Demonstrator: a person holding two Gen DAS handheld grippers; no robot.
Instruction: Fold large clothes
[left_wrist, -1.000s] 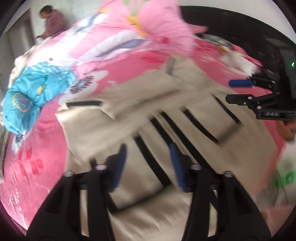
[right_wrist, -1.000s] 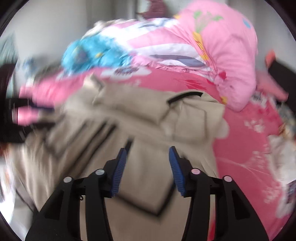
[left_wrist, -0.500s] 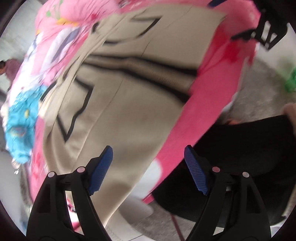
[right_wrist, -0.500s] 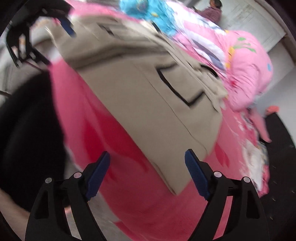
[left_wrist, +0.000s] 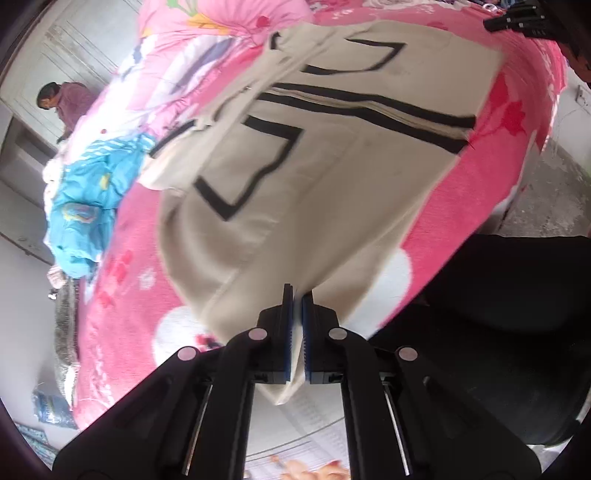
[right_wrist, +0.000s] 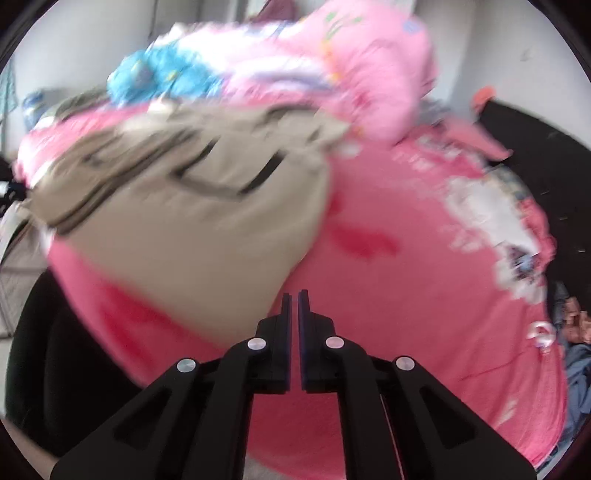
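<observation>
- Beige garment (left_wrist: 332, 177), trimmed in black, lies spread on the pink bedspread (left_wrist: 125, 266), its hem at the bed's near edge.
- Left gripper (left_wrist: 297, 295): jaws just closed, pinching a hem corner.
- Right gripper (right_wrist: 297, 297): jaws just pressed together at the opposite corner; the blurred view shows no cloth between them.
- Advice: confirm both grips, then lift the hem evenly toward the collar, keeping it taut.

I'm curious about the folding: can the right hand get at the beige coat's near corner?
Probably yes: the coat ends right at the right gripper, its jaws just closed, nothing in the way; blur hides whether it's pinched.
</observation>
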